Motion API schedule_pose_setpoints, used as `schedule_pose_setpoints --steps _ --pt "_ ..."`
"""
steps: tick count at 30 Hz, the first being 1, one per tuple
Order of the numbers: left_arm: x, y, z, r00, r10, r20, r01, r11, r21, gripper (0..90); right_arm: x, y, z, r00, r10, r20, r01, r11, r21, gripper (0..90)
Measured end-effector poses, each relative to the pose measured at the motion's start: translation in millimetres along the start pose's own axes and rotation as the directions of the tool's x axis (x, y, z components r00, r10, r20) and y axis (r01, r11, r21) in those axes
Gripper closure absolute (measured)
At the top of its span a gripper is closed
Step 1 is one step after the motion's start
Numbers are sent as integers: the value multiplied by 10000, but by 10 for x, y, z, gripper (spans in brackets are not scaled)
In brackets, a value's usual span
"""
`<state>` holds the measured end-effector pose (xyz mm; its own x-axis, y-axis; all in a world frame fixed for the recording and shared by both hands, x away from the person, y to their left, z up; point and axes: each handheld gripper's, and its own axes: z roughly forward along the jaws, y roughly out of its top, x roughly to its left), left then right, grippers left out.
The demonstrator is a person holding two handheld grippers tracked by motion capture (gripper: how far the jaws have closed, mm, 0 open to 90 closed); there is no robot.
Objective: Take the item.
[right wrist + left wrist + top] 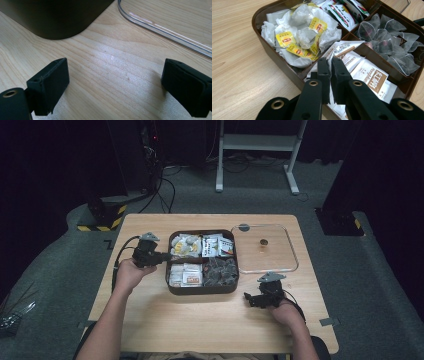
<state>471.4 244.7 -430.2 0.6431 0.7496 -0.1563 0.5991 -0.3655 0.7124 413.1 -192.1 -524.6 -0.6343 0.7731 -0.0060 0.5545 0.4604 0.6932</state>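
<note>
Left gripper view puts the left gripper (329,65), fingers nearly closed and empty, just above the tea box's (277,65) near-left sachets (372,76), while the right gripper (113,82) gapes empty over the bench.

One brown tray (170,270) is sitting on the bench (200,320), showing four compartments of tea bags and sachets, too heaped to count. One clear lid (292,255) is lying right of the tray, bearing one knob (263,242).
</note>
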Motion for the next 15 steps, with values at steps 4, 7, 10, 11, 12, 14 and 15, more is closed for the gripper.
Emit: schedule_pose_setpoints --steps 4,7,10,11,12,14,15 --pt "21 -18 -28 10000 -62 -65 62 10000 -17 861 -3 3 2 10000 -23 -29 23 10000 11 77" --pt "55 -42 -76 9997 -186 -128 185 9998 -53 861 -8 9 7 10000 -78 -52 78 10000 10 77" --pt "75 -57 -99 9995 -252 -168 251 9997 -79 862 -11 14 12 9999 -117 -63 117 9999 7 76" --pt "92 -67 -113 9995 -214 -235 213 9998 -69 862 -11 14 12 9999 -117 -63 117 9999 7 76" --pt "100 -76 -122 9993 -287 -236 285 9996 -75 862 -10 16 13 9999 -90 -68 90 10000 17 76" --pt "116 -91 -138 9991 -334 -270 332 9994 -70 861 -10 19 17 9999 -88 -63 88 10000 8 76" --pt "134 -106 -155 9988 -386 -313 384 9992 -79 862 -9 22 21 9999 -75 -66 75 10000 11 76"
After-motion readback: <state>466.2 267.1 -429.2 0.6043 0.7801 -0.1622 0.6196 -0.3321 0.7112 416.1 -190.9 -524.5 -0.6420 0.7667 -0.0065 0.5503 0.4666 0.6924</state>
